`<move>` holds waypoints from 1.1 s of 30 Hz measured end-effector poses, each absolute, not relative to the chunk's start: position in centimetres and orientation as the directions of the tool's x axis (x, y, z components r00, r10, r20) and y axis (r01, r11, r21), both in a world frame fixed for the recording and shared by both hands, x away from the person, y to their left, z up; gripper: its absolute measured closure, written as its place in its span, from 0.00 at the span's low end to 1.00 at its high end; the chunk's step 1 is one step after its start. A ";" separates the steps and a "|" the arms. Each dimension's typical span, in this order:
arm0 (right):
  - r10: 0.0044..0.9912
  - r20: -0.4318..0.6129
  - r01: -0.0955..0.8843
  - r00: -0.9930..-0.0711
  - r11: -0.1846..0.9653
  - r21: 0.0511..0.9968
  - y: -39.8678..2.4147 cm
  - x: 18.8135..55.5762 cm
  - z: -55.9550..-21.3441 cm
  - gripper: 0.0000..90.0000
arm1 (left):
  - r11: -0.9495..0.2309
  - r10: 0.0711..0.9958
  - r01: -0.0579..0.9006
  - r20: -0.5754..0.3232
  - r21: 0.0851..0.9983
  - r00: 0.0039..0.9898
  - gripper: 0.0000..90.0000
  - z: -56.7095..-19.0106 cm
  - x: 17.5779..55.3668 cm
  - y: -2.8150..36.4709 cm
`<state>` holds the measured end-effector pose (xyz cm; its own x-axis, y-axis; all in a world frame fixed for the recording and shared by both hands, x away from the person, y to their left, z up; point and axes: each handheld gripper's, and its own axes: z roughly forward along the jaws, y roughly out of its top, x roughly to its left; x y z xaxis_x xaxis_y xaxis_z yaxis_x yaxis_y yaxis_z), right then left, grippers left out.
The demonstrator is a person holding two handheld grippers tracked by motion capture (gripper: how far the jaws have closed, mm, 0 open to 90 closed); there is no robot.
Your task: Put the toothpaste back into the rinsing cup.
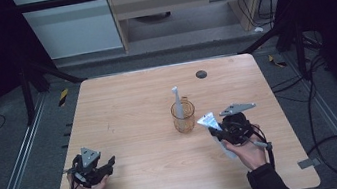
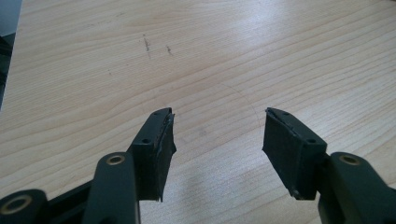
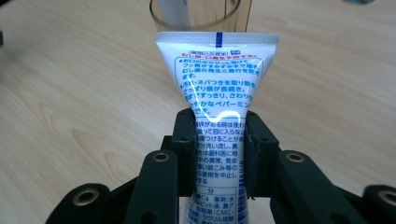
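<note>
I am holding the right gripper (image 1: 218, 132) in the lower right of the high view, and it is clenching a white toothpaste tube (image 1: 209, 121) around its middle. In the right gripper view the tube (image 3: 217, 84) is rising up the centre of the frame between the two black jaws, its flat crimped end uppermost and blue and red print covering its face. Just beyond that end, at the top centre, the amber glass cup (image 3: 201, 14) is standing on the wooden tabletop (image 3: 70, 93).

In the high view the cup (image 1: 183, 116) is sitting upright near the middle of the tabletop (image 1: 132, 105), just left of the tube, with a white toothbrush (image 1: 176, 98) standing in it, head up. A small dark round disc (image 1: 201, 74) is lying toward the upper centre.

I am keeping the left gripper (image 1: 101, 169) in the lower left of the high view. In the left gripper view it (image 2: 217, 135) is released, its jaws spread wide over bare wood (image 2: 210, 56) carrying a few faint scuff marks (image 2: 147, 45) in the upper left.
</note>
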<state>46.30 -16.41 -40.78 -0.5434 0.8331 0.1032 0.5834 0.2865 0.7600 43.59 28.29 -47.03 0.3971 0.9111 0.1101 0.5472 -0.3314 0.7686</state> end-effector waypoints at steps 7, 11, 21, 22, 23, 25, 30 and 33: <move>0.858 0.119 0.488 -0.501 0.167 0.857 -16.5 47.0 -38.8 0.78 | -0.326 0.913 0.547 0.107 0.771 0.393 0.47 -47.0 43.6 28.4; 0.867 0.125 0.435 -0.482 0.114 0.893 -16.4 47.4 -38.1 0.78 | -0.325 0.913 0.548 0.105 0.771 0.393 0.47 -47.0 43.6 28.4; 0.892 0.145 0.317 -0.428 -0.003 0.949 -16.3 48.6 -37.1 0.78 | -0.325 0.914 0.548 0.105 0.771 0.393 0.47 -47.1 43.6 28.4; 0.894 0.144 0.311 -0.423 -0.006 0.950 -16.3 48.8 -37.1 0.78 | -0.325 0.914 0.548 0.106 0.771 0.393 0.47 -47.1 43.6 28.4; 0.895 0.146 0.304 -0.421 -0.013 0.953 -16.2 49.0 -37.0 0.78 | -0.324 0.914 0.548 0.105 0.771 0.392 0.47 -47.1 43.6 28.4; 0.897 0.150 0.295 -0.415 -0.024 0.955 -16.1 49.3 -36.9 0.78 | -0.324 0.914 0.548 0.106 0.771 0.392 0.47 -47.1 43.7 28.4; 0.901 0.157 0.272 -0.404 -0.045 0.961 -15.7 50.1 -36.8 0.78 | -0.322 0.915 0.548 0.104 0.772 0.390 0.47 -47.1 43.7 28.4; 0.901 0.176 0.253 -0.396 -0.077 0.964 -15.4 50.6 -36.8 0.78 | -0.320 0.916 0.548 0.104 0.773 0.389 0.47 -47.1 43.7 28.4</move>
